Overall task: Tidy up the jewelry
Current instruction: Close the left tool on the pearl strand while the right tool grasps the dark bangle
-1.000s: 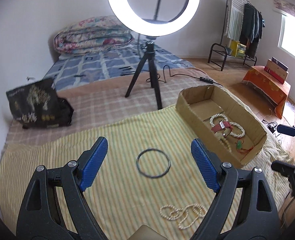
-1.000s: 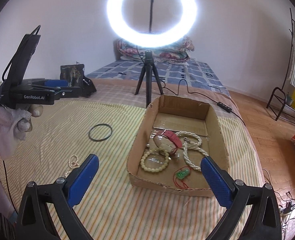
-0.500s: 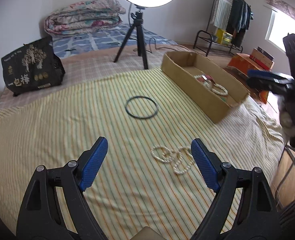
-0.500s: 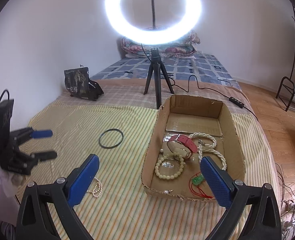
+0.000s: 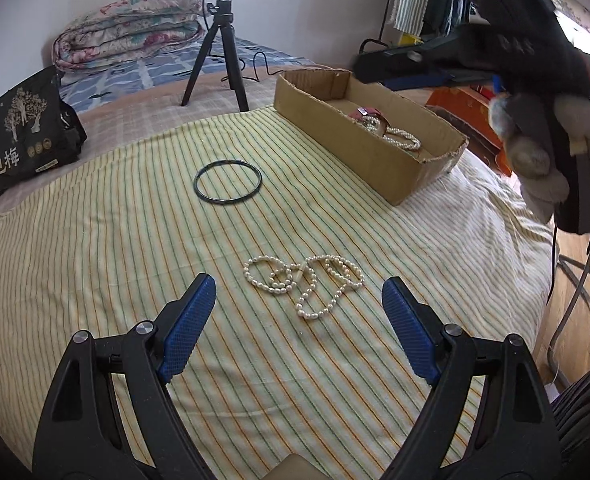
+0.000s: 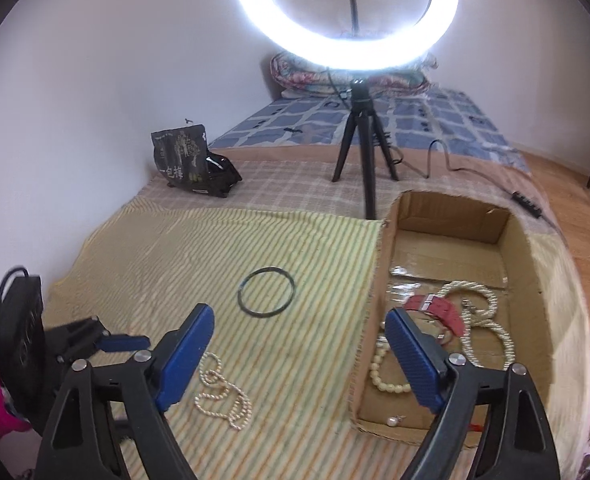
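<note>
A white pearl necklace (image 5: 305, 282) lies coiled on the striped cloth, just ahead of my open, empty left gripper (image 5: 299, 312). It also shows in the right wrist view (image 6: 223, 394). A dark ring bangle (image 5: 228, 181) (image 6: 267, 291) lies farther on. A cardboard box (image 5: 359, 148) (image 6: 375, 320) holds a red watch (image 6: 439, 308), pearl strands (image 6: 491, 320) and a bead bracelet (image 6: 383, 376). My right gripper (image 6: 299, 340) is open and empty, above the box's left wall.
A ring light on a black tripod (image 5: 221, 64) (image 6: 365, 148) stands behind the cloth. A black bag (image 5: 19, 136) (image 6: 187, 160) sits at the back left. A folded quilt (image 5: 127, 28) lies by the wall. The bed edge drops off at right (image 5: 535, 280).
My left gripper has pulled back and now faces the pearl necklace closely. My right gripper has moved left and lower, over the box's left wall.
</note>
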### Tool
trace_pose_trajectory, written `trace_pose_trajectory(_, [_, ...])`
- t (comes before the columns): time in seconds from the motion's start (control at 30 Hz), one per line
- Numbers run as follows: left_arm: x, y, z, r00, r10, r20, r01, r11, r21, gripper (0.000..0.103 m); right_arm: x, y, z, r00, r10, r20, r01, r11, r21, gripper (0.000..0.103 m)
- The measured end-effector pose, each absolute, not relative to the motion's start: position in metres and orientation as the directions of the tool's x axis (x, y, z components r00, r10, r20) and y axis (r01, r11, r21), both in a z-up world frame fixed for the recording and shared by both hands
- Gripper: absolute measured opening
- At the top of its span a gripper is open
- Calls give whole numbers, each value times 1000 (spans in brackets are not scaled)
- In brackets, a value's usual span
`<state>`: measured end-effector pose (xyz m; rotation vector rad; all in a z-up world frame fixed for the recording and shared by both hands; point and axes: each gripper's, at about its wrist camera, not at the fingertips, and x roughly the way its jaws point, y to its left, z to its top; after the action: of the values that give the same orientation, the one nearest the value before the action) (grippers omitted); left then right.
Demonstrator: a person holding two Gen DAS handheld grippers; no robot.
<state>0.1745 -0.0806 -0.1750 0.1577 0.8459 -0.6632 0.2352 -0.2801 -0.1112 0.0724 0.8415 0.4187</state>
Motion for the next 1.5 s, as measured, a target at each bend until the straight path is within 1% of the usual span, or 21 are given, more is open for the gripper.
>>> trace_pose_trajectory(0.13, [170, -87, -177, 480, -480, -734, 626, 773, -97, 87, 252, -265, -119, 554, 412, -723, -343, 905, 253, 85])
trace_pose_trajectory(0.2, [171, -89, -178, 473, -489, -733, 628, 770, -109, 87, 261, -257, -123, 533, 423, -733, -355, 898, 260, 85])
trace_pose_trajectory(0.33, [174, -95, -183, 468, -489, -736, 636, 765, -104, 87, 279, -242, -136, 469, 442, -765, -356, 887, 294, 78])
trace_pose_trajectory(0.4, [174, -97, -185, 471, -486, -736, 639, 763, -95, 87, 289, -237, -144, 444, 443, -778, -341, 887, 311, 77])
trace_pose_trajectory(0.53, [171, -102, -188, 479, -484, -732, 653, 754, -72, 87, 307, -230, -158, 402, 455, -794, -319, 883, 344, 77])
trace_pose_trajectory(0.67, [168, -103, -193, 480, -481, -734, 657, 752, -63, 87, 321, -220, -172, 389, 421, -819, -288, 900, 326, 78])
trace_pose_trajectory(0.77, [167, -103, -198, 485, -470, -737, 655, 754, -50, 87, 332, -215, -183, 390, 409, -825, -262, 908, 326, 82])
trace_pose_trajectory(0.87, [169, -105, -201, 488, -460, -742, 651, 758, -42, 87, 341, -212, -191, 377, 397, -837, -244, 914, 323, 83])
trace_pose_trajectory(0.93, [172, -107, -203, 486, -458, -744, 648, 760, -45, 87, 347, -209, -196, 368, 386, -846, -235, 919, 317, 86])
trace_pose_trajectory(1.0, [177, -111, -206, 488, -448, -749, 643, 765, -39, 87, 352, -205, -199, 362, 373, -854, -238, 923, 302, 86])
trace_pose_trajectory(1.17, [187, -117, -212, 491, -429, -758, 618, 785, -45, 87, 356, -190, -204, 343, 337, -877, -291, 926, 242, 88])
trace_pose_trajectory(1.33, [188, -124, -219, 510, -386, -769, 602, 798, -2, 87, 356, -171, -210, 329, 298, -896, -347, 921, 179, 89])
trace_pose_trajectory(1.5, [193, -128, -223, 506, -362, -783, 592, 806, 10, 87, 356, -161, -216, 326, 249, -912, -370, 921, 119, 89])
